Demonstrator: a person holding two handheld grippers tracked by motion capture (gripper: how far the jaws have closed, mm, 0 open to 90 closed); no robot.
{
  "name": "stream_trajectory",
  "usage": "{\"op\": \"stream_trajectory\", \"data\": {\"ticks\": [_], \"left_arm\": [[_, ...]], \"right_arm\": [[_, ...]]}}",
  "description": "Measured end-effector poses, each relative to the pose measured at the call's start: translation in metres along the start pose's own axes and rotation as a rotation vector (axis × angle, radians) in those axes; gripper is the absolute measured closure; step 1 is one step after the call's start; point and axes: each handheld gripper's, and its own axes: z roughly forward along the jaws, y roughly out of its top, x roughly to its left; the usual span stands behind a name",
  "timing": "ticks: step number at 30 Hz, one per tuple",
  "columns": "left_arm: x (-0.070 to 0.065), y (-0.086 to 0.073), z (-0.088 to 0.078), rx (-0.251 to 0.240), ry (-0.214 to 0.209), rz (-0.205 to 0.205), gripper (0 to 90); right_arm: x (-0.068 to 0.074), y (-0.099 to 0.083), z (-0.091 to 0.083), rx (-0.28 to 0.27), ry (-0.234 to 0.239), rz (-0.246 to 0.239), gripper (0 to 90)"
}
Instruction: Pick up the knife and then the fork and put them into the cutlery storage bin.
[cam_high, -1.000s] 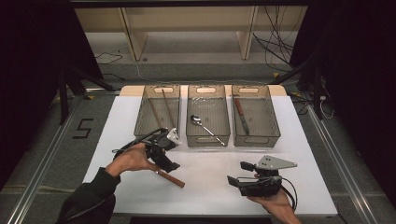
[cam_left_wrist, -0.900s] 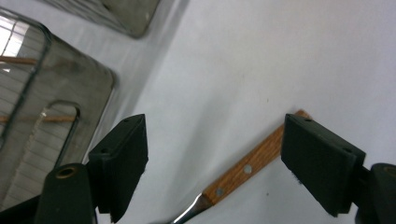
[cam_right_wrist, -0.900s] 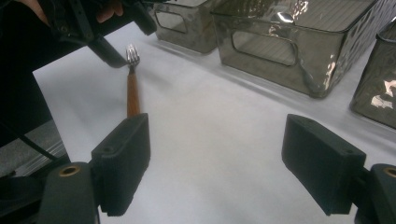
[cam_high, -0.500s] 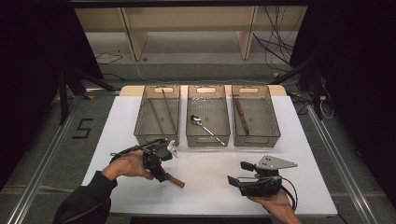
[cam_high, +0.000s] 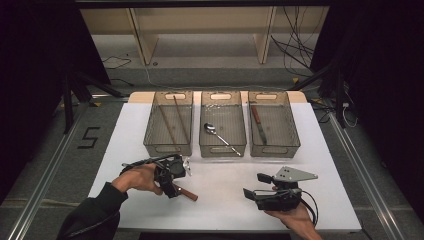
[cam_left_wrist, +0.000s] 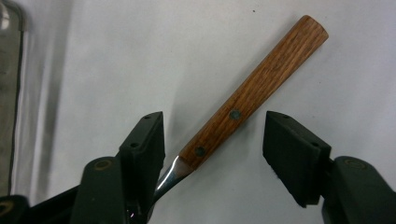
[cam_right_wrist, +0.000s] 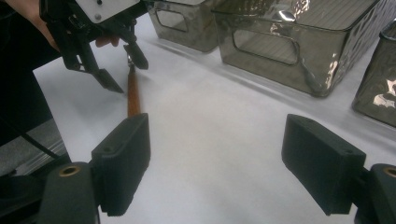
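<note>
- Left gripper (cam_high: 176, 189) is seen at about 7 o'clock on the white table (cam_high: 225, 210), pointed down over a wooden-handled utensil (cam_high: 188, 193).
- In the left gripper view the jaws are apart, one on each side of the wooden-handled utensil (cam_left_wrist: 252, 95); they have just been closing. No pad is pressed on the wood — a gap is seen on both sides.
- The utensil is laid flat on the table; handle end points to 1 o'clock in that view, metal neck runs down toward 7 o'clock past one jaw.
- Right gripper (cam_high: 252, 187) is held at about 5 o'clock on the table, well apart from the utensil — jaws wide apart, nothing between them.
- Three clear bins (cam_high: 274, 146) are lined up at 12 o'clock; a spoon (cam_high: 220, 135) is seen in the middle one.
</note>
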Motion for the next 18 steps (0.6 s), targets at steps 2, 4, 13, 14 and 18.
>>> {"op": "stream_trajectory", "data": {"ticks": [2,4,13,14,18], "left_arm": [[0.0015,0.0008,0.0014,0.017,-0.006,0.013,43.8],[0.0023,0.0014,0.0030,0.033,-0.020,0.024,46.1],[0.0055,0.0022,0.0087,0.065,-0.035,0.044,54.8],[0.0056,0.0026,0.0086,0.068,-0.032,0.049,55.4],[0.0059,0.0033,0.0084,0.070,-0.030,0.059,58.6]], "right_arm": [[-0.0001,0.0000,-0.0001,0.000,0.000,0.001,24.6],[0.0000,0.0000,0.0000,0.001,0.001,0.001,24.6],[0.0000,-0.0001,-0.0004,0.000,0.001,0.000,24.7],[0.0000,-0.0001,-0.0003,0.000,0.001,0.000,24.7],[0.0001,-0.0001,-0.0002,0.000,0.001,0.000,24.8]]}}
